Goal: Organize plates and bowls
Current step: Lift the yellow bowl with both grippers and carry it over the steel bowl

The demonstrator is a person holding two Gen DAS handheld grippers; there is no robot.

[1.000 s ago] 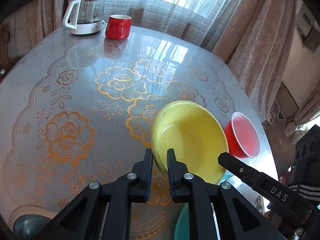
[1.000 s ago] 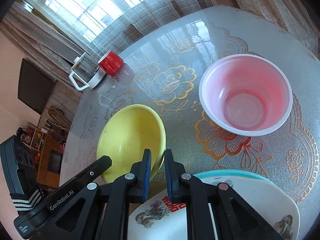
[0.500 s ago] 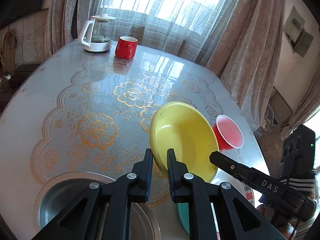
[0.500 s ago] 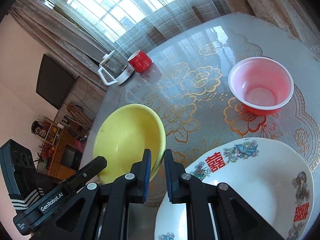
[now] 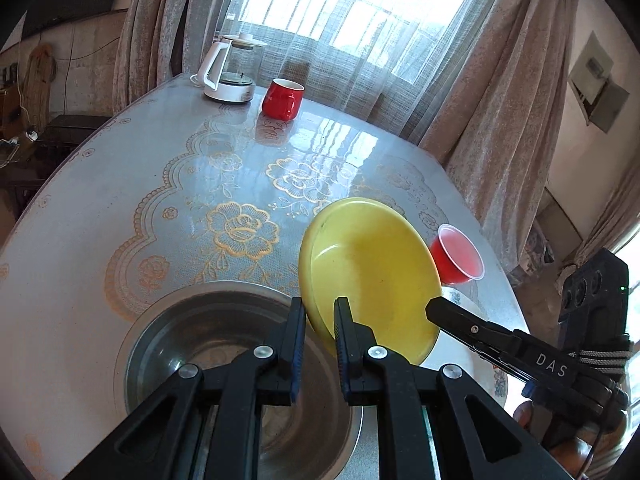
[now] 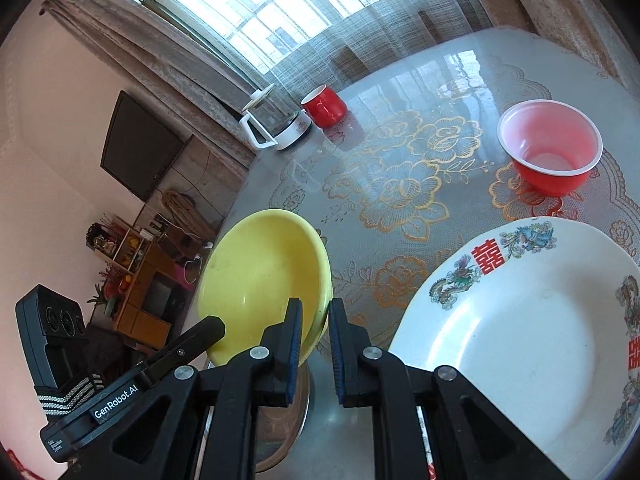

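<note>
A yellow bowl hangs tilted above the table, held from both sides. My left gripper is shut on its near rim. My right gripper is shut on the opposite rim of the same yellow bowl. Each view shows the other gripper's black fingers at the bowl's edge. A steel basin lies below and left of the bowl. A white plate with red characters and flower prints sits to the right, with a red plastic bowl beyond it.
A red mug and a white-handled glass kettle stand at the far end of the table by the curtained window. The flower-patterned tablecloth is bare in the middle. Curtains hang close to the table's right edge.
Both grippers have drawn back and risen with the yellow bowl. The steel basin has come into view beneath it, and the white plate now shows almost whole in the right wrist view.
</note>
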